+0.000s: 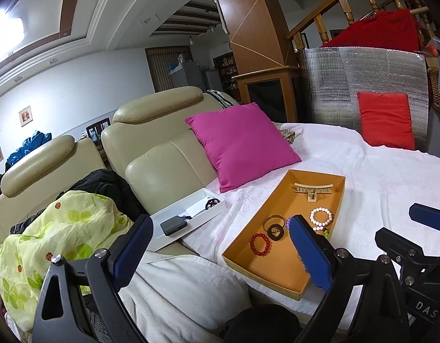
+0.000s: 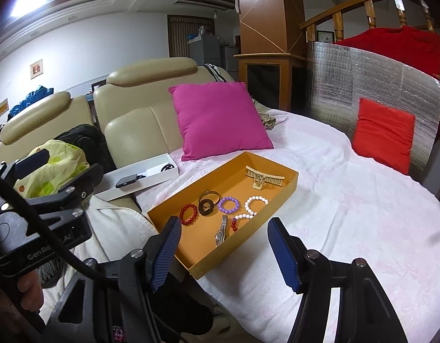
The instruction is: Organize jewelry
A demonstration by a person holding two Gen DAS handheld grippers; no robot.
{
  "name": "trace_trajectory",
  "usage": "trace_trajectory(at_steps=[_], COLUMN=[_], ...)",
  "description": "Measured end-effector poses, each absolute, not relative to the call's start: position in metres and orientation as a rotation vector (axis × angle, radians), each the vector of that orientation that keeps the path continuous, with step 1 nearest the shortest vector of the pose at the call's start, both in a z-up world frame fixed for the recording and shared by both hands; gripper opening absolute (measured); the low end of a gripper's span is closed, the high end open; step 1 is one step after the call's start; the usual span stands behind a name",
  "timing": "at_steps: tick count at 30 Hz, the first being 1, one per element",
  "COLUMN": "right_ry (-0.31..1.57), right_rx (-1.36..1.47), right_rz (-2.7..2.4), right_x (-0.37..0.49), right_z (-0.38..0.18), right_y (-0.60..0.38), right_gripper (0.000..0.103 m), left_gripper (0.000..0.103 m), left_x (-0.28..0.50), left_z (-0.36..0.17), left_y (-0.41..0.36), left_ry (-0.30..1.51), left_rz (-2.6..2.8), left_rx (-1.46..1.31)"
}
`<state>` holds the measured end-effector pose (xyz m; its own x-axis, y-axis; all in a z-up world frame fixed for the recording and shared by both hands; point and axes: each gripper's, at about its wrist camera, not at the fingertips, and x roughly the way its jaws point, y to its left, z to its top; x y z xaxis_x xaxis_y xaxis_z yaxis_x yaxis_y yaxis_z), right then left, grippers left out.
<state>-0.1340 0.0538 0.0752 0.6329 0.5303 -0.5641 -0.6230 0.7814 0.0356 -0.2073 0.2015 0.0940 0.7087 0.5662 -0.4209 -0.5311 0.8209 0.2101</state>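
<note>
Cream sofa (image 2: 140, 108) draped with a white towel (image 2: 348, 214), giving a soft flat bed for sorting. Landmark: orange tray (image 2: 174, 205), set on the towel. Behind it, a pink cushion (image 2: 220, 117); left of it, a white box (image 2: 151, 171) with a dark phone (image 2: 125, 182). All the jewelry lies inside the tray, gathered in one spot, likely so nothing rolls away: beige hair claw (image 2: 263, 178) at the far end, then white bead bracelet (image 2: 255, 203), purple bracelet (image 2: 228, 204), red bracelet (image 2: 188, 214), dark ring-shaped piece (image 2: 206, 207), watch (image 2: 221, 231). Left gripper (image 1: 220, 245) and right gripper (image 2: 225, 251) hover at the tray's near end, fingers released and empty on both, probably poised to choose a piece.
</note>
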Motion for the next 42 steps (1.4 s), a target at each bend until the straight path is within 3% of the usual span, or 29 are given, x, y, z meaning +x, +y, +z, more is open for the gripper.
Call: trace_trajectory(at_steps=[42], right_ry=[0.631], right_rx=[-0.170], right_rz=[0.632], right_x=[-0.130], right_z=[0.070], right_y=[0.088], right_gripper=[0.067], left_gripper=[0.097], left_x=[-0.214], left_z=[0.077], left_y=[0.244], left_ry=[0.518], left_rz=[0.635], left_rx=[0.011])
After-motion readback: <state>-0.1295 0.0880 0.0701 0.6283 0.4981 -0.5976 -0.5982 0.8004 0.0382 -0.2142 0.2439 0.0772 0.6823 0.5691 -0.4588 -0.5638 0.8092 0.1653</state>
